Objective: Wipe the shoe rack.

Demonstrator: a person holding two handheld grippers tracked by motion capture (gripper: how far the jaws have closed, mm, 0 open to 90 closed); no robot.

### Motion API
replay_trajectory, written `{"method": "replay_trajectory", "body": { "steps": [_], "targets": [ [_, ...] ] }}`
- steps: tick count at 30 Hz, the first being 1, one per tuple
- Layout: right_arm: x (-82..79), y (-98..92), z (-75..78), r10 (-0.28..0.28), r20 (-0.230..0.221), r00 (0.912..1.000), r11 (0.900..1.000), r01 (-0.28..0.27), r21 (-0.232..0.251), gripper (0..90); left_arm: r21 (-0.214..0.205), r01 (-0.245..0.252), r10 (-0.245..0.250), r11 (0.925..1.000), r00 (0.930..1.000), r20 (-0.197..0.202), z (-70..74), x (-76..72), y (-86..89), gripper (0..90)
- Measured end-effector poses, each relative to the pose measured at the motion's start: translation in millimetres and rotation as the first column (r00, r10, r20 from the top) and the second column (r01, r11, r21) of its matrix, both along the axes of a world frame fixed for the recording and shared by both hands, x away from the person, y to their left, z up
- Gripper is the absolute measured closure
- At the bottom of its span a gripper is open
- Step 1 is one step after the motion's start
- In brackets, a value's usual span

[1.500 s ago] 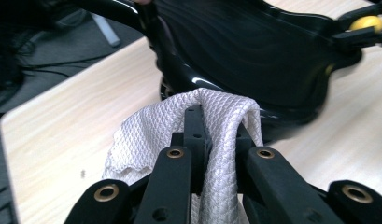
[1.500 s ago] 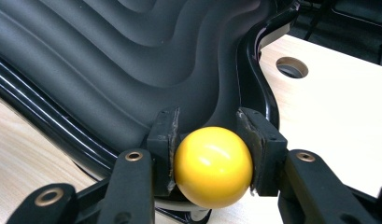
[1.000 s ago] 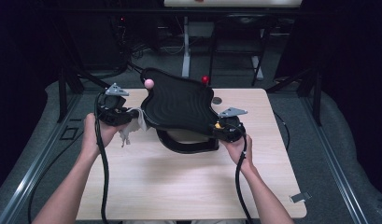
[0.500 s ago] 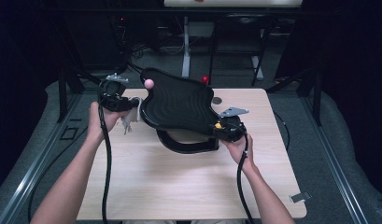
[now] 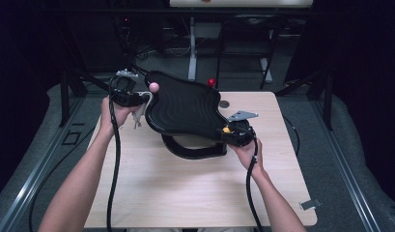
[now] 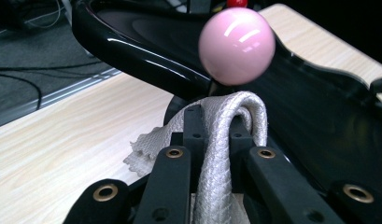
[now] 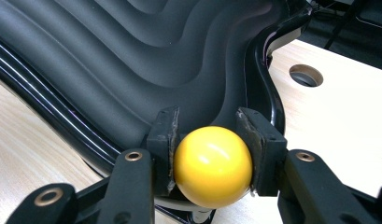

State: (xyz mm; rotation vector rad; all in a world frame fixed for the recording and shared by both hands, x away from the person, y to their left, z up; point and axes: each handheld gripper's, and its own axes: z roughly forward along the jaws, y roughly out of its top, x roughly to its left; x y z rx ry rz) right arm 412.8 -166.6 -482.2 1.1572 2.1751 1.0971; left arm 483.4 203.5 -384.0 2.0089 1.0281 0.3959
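Now | left gripper [image 6: 212, 135] fingers pinch white cord [image 6: 216, 154] | right gripper [image 7: 212, 158] fingers clamp yellow ball [image 7: 212, 165], level

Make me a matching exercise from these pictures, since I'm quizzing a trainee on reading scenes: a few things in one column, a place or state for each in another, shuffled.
Things:
1. yellow ball
2. pink ball
3. white cloth
4. red ball

Places or states:
A. at the far edge of the black tray
B. clamped in the left gripper
C. clamped in the right gripper
D. just above the left gripper's jaws, by the tray rim

Pairs: 1-C, 2-D, 3-B, 4-A
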Motion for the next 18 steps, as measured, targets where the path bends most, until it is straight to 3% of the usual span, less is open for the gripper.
{"method": "replay_trajectory", "body": {
  "steps": [6,10,13,16,18],
  "targets": [
    [-0.4,0.4,0.1,-0.002,0.003,1.0,1.0,0.002,-0.006,59.6,-0.041,0.006,-0.005,0.9991,0.9999,0.013,-7.5,8.1,5.5,82.8],
    [-0.6,0.6,-0.1,-0.005,0.005,1.0,1.0,0.005,-0.004,59.6,-0.029,0.006,-0.006,0.9996,0.9997,0.022,-8.9,9.6,5.0,82.8],
    [-0.6,0.5,-0.1,-0.002,0.006,1.0,1.0,0.002,-0.006,59.6,-0.043,0.003,-0.002,0.9991,0.9997,0.026,-11.9,9.8,5.9,82.9],
    [-0.6,0.4,-0.2,-0.001,0.008,1.0,1.0,0.001,-0.006,59.5,-0.018,-0.002,0.003,0.9998,0.9989,0.046,-16.0,8.3,3.4,83.0],
    [-0.5,0.4,-0.3,-0.001,0.009,1.0,1.0,0.001,-0.005,59.6,-0.031,-0.003,0.005,0.9995,0.9991,0.043,-18.3,7.9,5.1,83.1]
  ]
}}
